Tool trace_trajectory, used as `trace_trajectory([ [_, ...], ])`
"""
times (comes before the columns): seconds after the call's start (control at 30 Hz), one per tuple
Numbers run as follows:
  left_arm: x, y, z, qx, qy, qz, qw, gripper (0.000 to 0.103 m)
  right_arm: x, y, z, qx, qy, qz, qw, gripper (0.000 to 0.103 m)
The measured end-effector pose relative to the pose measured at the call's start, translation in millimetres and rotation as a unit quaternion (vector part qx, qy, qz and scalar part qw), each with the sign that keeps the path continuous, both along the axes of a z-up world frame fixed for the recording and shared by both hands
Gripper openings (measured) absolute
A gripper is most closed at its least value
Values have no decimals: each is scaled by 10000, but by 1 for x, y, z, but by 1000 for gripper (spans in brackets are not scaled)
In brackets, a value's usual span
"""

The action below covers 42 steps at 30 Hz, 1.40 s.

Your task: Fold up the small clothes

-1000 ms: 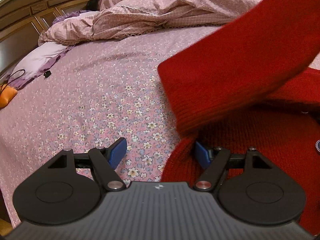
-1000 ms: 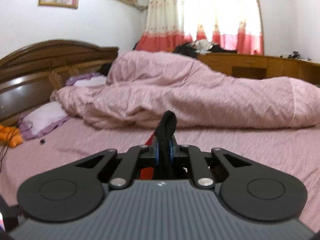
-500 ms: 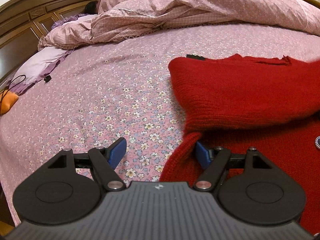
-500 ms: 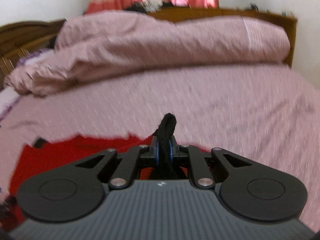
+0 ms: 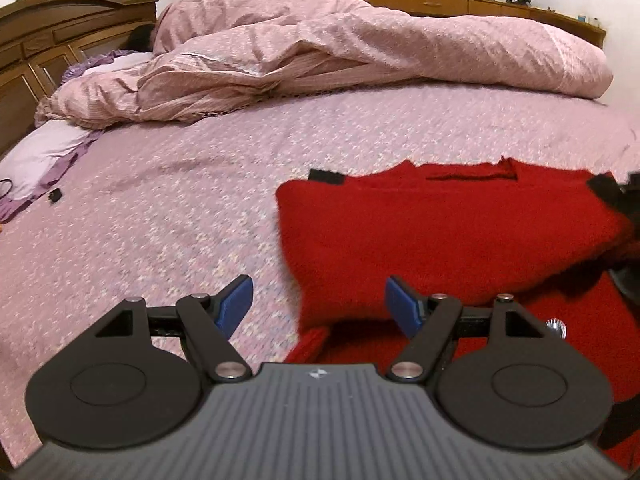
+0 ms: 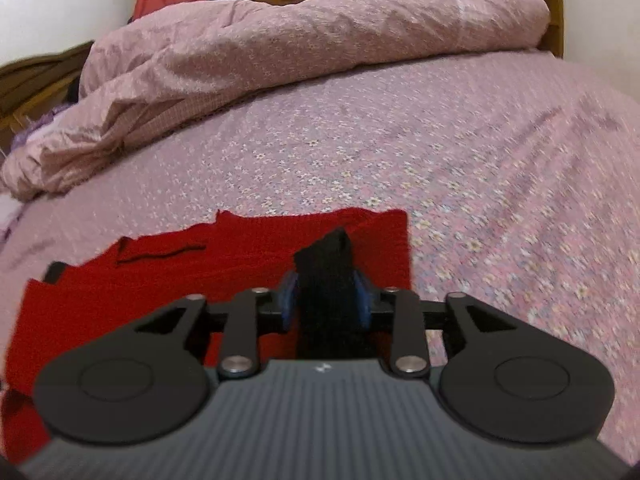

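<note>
A red knit sweater (image 5: 440, 240) (image 6: 240, 264) lies on the pink floral bed sheet (image 5: 160, 220), with one sleeve folded across its body. My left gripper (image 5: 319, 292) hovers open just above the sweater's left edge, nothing between its blue pads. My right gripper (image 6: 325, 280) is low over the sweater's far right part. Its jaws are opening, and the sleeve's black cuff (image 6: 326, 256) still stands upright between the pads and fills the gap. The other black cuff (image 5: 326, 176) peeks out at the far left corner.
A rumpled pink duvet (image 5: 320, 52) is heaped along the far side of the bed. A lilac pillow (image 5: 40, 152) and wooden headboard (image 5: 40, 28) are at the left, a small black object (image 5: 54, 195) beside the pillow. Open sheet (image 6: 500, 200) stretches right of the sweater.
The red sleeve swung across and came down flat on the sweater. My right gripper dropped toward the bed and its pads parted around the cuff. My left gripper rose a little.
</note>
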<state>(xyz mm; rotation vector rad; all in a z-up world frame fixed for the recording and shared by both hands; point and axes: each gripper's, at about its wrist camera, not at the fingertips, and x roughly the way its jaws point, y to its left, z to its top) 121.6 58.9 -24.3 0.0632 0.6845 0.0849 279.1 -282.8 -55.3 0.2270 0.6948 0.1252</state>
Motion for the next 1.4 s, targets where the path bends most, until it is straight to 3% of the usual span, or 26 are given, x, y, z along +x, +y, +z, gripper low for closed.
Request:
trace_trajectory([
  [0.1,15,1,-2,-139,-45,-41,9999,77,-15,-8,2,183,75,75,9998,40],
  [0.27,38,1,-14,-99,-43,-166,9998,77,-29,-3,-6,-205,136,331,9991,38],
  [0.3,41,0,-17,-72,-19,-203,9998,77,-31,-1,-7,-278,108,368,9989,29],
  [0.33,46,-1,-20,-42,4,-251,9997,77,-32,-1,-5,-386,78,346,9986,11],
  [0.5,71,0,-41,159,257,-345,9989,80,-28,-9,-4,-519,113,199,9984,11],
  [0.7,82,15,-45,-95,358,-392,9985,84,-29,-14,8,-328,331,73,9989,15],
  [0.87,84,12,-47,45,304,-434,9986,87,-42,9,27,-800,-148,286,9963,15],
  [1.07,89,18,-48,-94,344,-424,9985,91,-21,19,-8,-839,248,507,9949,12],
  [1.13,89,20,-48,-146,357,-410,9984,92,-20,17,-15,-809,-11,512,9954,12],
  [1.4,71,17,-33,44,410,-265,9988,91,-29,16,-3,-713,53,420,9966,13],
])
